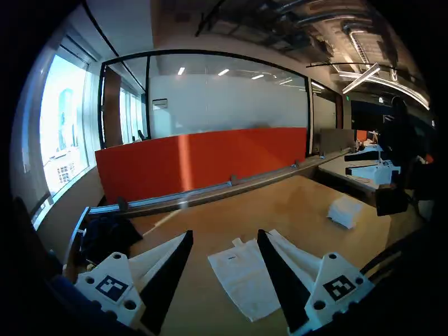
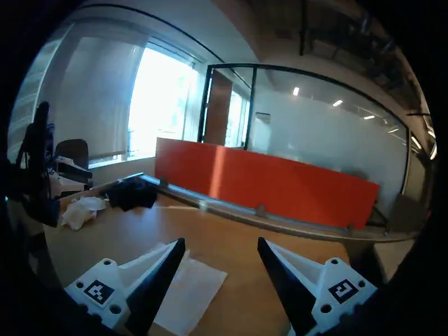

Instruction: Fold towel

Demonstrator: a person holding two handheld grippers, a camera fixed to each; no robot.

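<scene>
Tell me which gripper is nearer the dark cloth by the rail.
Left. The dark cloth lies just beyond the left gripper, off to its left. From the right gripper it sits farther away, ahead and to the left.

White cloth, tan wood, orange screen

The towel (image 1: 243, 277) is plain white against the tan table (image 1: 224, 215). A second folded cloth (image 1: 344, 211) is white too, and a bundle (image 1: 109, 235) at the table's edge is black. The partition (image 1: 201, 159) is bright orange-red. The left gripper (image 1: 224, 232) and right gripper (image 2: 221, 240) are white with black inner faces, each bearing black-and-white square markers (image 1: 111, 287).
</scene>
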